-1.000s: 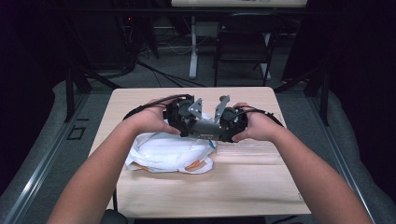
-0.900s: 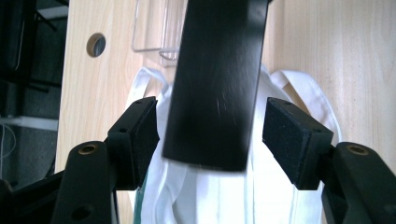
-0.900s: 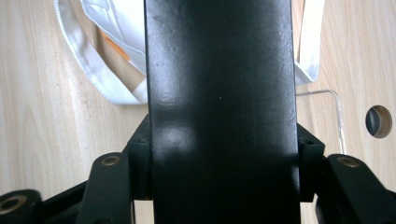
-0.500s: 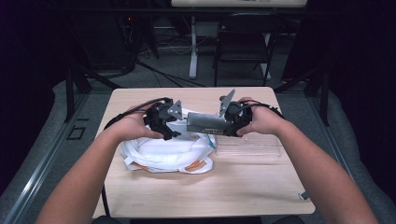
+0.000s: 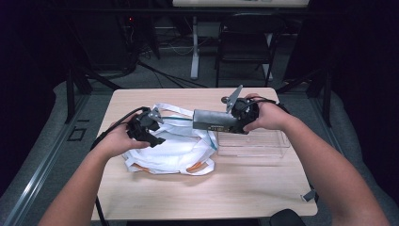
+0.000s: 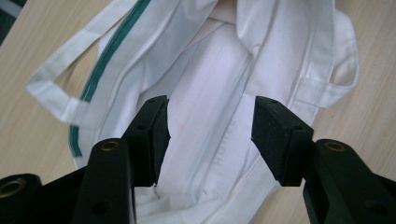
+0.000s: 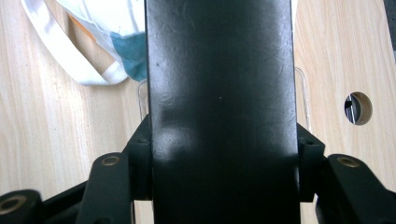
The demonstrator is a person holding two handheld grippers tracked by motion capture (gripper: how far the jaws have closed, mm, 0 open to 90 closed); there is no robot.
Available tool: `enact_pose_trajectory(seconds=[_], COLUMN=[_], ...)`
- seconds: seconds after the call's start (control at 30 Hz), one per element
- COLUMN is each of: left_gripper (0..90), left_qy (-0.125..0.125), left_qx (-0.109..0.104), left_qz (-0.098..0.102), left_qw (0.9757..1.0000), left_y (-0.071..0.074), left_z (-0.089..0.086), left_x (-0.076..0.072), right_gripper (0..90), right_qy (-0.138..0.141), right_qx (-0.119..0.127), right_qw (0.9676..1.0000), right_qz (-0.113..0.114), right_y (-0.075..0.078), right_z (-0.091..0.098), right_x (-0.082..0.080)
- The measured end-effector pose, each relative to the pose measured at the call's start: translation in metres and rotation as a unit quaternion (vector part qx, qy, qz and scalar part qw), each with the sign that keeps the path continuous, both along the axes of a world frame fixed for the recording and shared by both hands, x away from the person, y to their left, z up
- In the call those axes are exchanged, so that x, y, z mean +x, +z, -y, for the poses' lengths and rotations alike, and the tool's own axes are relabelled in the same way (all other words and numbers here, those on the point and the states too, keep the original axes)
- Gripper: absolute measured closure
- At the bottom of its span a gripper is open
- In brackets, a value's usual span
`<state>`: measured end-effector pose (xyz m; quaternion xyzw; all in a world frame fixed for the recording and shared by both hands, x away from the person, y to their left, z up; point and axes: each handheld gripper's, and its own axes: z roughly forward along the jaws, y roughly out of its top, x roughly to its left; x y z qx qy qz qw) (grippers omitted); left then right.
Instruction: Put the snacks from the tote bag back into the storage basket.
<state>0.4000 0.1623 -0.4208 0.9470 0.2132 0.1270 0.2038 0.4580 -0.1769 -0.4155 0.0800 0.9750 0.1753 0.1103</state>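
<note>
Both hands have parted since a second ago: my left gripper (image 5: 157, 136) has dropped leftward onto the crumpled white cloth bag with green stripe and orange trim (image 5: 176, 150), jaws just narrowing, still spread over the fabric, pinching nothing. My right gripper (image 5: 230, 123) clamps the flat dark grey metal box (image 5: 214, 120), held above the clear plastic tray (image 5: 254, 143). Bag lies mid-table on the wooden table (image 5: 244, 188).
</note>
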Motion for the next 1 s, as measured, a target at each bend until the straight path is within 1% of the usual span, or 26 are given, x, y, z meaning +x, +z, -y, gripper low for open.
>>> enact_pose_trajectory(seconds=[0.03,0.07,0.13,0.17,0.2,0.27,0.3,0.33,0.37,0.47,0.5,0.53,0.57,0.6,0.63,0.67,0.7,0.73,0.77,0.8,0.83,0.87,0.9,0.93,0.97,1.0], left_gripper=[47.0,47.3,48.4,48.8,49.6,50.4,50.8,51.2,51.7,52.0,52.0,52.0,52.2,52.4,53.0,53.3,53.8,54.1,54.2,54.3,54.3,54.3,54.2,54.0,54.0,54.0], left_qy=[0.010,0.020,0.042,0.050,0.063,0.072,0.072,0.080,0.080,0.091,0.091,0.096,0.101,0.106,0.109,0.115,0.120,0.122,0.125,0.130,0.131,0.130,0.130,0.132,0.135,0.138], left_qx=[-0.003,-0.006,-0.018,-0.017,-0.016,-0.015,-0.015,-0.023,-0.023,-0.034,-0.034,-0.038,-0.039,-0.045,-0.049,-0.051,-0.052,-0.049,-0.051,-0.053,-0.053,-0.055,-0.058,-0.060,-0.062,-0.063], left_qz=[-0.001,-0.002,-0.004,0.000,-0.005,-0.005,-0.005,-0.006,-0.006,-0.004,-0.004,-0.004,0.000,0.001,0.002,0.004,0.005,0.007,0.004,0.005,0.006,0.009,0.009,0.005,0.004,0.006], left_qw=[0.9999,0.9998,0.9990,0.9986,0.9979,0.9973,0.9973,0.9965,0.9965,0.9952,0.9952,0.9947,0.9941,0.9934,0.9928,0.9921,0.9915,0.9913,0.9908,0.9901,0.9900,0.9899,0.9897,0.9894,0.9889,0.9884], left_y=[-0.001,-0.003,-0.006,-0.007,-0.011,-0.014,-0.014,-0.017,-0.017,-0.025,-0.025,-0.028,-0.029,-0.031,-0.031,-0.032,-0.033,-0.034,-0.034,-0.035,-0.036,-0.037,-0.039,-0.040,-0.042,-0.044], left_z=[-0.004,-0.007,-0.014,-0.016,-0.019,-0.020,-0.020,-0.021,-0.021,-0.025,-0.025,-0.027,-0.028,-0.029,-0.031,-0.032,-0.032,-0.032,-0.032,-0.033,-0.033,-0.034,-0.035,-0.036,-0.037,-0.038], left_x=[-0.001,-0.002,-0.004,-0.005,-0.006,-0.007,-0.007,-0.010,-0.010,-0.015,-0.015,-0.016,-0.017,-0.018,-0.019,-0.021,-0.022,-0.023,-0.024,-0.025,-0.026,-0.026,-0.027,-0.027,-0.028,-0.029], right_gripper=[42.3,42.3,42.3,42.3,42.3,42.3,42.3,42.3,42.3,42.3,42.3,42.3,42.3,42.3,42.3,42.3,42.3,42.3,42.3,42.3,42.3,42.3,42.3,42.3,42.3,42.3], right_qy=[0.000,-0.001,-0.001,-0.001,0.002,-0.001,-0.001,0.000,0.000,0.002,0.002,0.000,-0.001,0.001,-0.002,-0.002,-0.004,-0.003,-0.001,-0.003,-0.004,-0.004,-0.007,-0.004,-0.006,-0.004], right_qx=[-0.002,0.002,0.000,0.002,-0.001,0.004,0.004,0.002,0.002,-0.005,-0.005,-0.003,-0.003,-0.006,-0.001,-0.006,-0.002,-0.004,0.001,-0.005,-0.001,-0.005,-0.001,-0.004,0.001,-0.005], right_qw=[1.0000,1.0000,1.0000,1.0000,1.0000,1.0000,1.0000,1.0000,1.0000,1.0000,1.0000,1.0000,1.0000,1.0000,1.0000,1.0000,1.0000,1.0000,1.0000,1.0000,1.0000,1.0000,1.0000,1.0000,1.0000,0.9999], right_qz=[0.000,-0.001,-0.001,-0.001,0.000,-0.001,-0.001,-0.001,-0.001,-0.001,-0.001,-0.001,-0.003,-0.001,-0.002,0.001,0.000,0.002,0.003,0.004,0.005,0.006,0.004,0.006,0.006,0.009], right_y=[0.000,0.000,0.000,0.000,0.001,0.000,0.000,0.000,0.000,-0.001,-0.001,-0.001,-0.001,-0.001,-0.001,0.000,0.000,0.001,0.000,0.001,0.001,0.001,0.001,0.002,0.001,0.002], right_z=[0.001,0.002,0.003,0.004,0.004,0.005,0.005,0.006,0.006,0.007,0.007,0.008,0.008,0.009,0.010,0.010,0.011,0.012,0.013,0.014,0.015,0.016,0.017,0.018,0.019,0.020], right_x=[0.001,0.001,0.002,0.002,0.002,0.003,0.003,0.004,0.004,0.006,0.006,0.006,0.006,0.007,0.007,0.007,0.007,0.007,0.008,0.008,0.008,0.009,0.009,0.010,0.010,0.010])
